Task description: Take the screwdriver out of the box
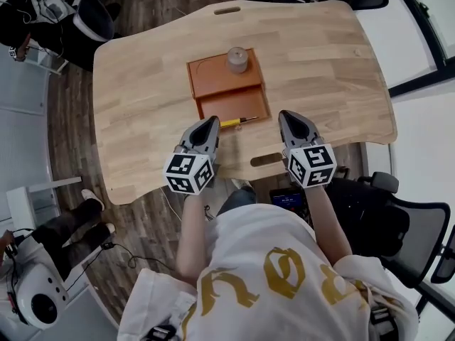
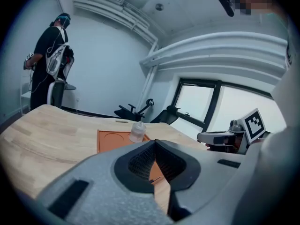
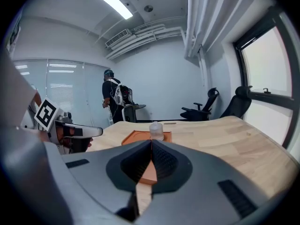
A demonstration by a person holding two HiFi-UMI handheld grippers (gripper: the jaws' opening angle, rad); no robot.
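On the wide wooden worktop (image 1: 320,69) in front of me sits an orange box (image 1: 220,77). My left claw (image 1: 211,121) and right claw (image 1: 286,116) hover by its near edge, one on each side, both closed and empty. A small clear jar (image 1: 237,60) stands at the box's back. The screwdriver (image 1: 238,121) lies in the box's front part, between my claws.

A pale wooden table (image 1: 142,84) with rounded corners stands on a dark plank floor (image 1: 142,226). At the table's near right corner sits a black office chair (image 1: 387,222). Beyond the table's far edge, more black chairs (image 3: 199,108) stand before a pale grey wall (image 3: 164,74). Large windows (image 3: 269,78) line the table's right side, and a strip light (image 3: 112,1) glows above it.
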